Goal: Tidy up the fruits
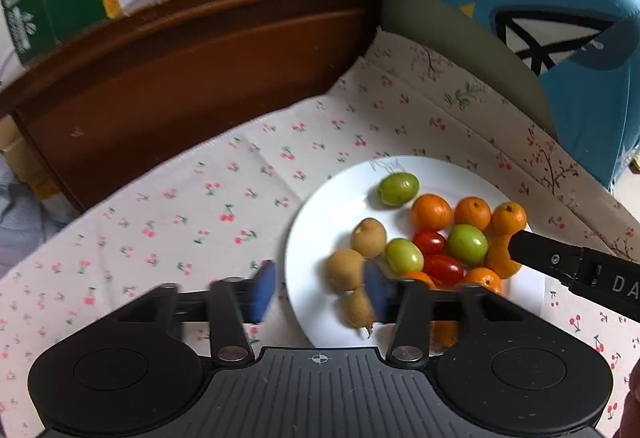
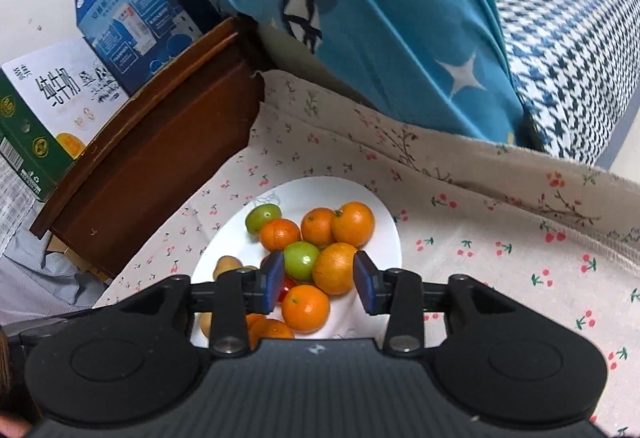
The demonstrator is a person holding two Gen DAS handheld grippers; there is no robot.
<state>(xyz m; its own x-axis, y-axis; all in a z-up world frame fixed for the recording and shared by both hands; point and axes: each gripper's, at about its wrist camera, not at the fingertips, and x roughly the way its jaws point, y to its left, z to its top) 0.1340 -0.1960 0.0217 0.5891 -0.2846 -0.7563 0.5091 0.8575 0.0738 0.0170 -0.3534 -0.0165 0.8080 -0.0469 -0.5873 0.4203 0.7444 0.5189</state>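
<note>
The left gripper (image 1: pixel 320 288) stands partly open with nothing clamped — its blurred blue pads straddle the near-left rim of the white plate (image 1: pixel 320 214), and two tan fruits (image 1: pixel 345 270) lie just inside the right pad. The right gripper (image 2: pixel 319 278) is also partly open and empty, its pads hanging over the pile: a green fruit (image 2: pixel 301 260) and an orange (image 2: pixel 335 268) show between them, another orange (image 2: pixel 306 308) below. The plate rests on a cherry-print cloth (image 2: pixel 480 250) — beside a wooden headboard (image 1: pixel 200 70).
</note>
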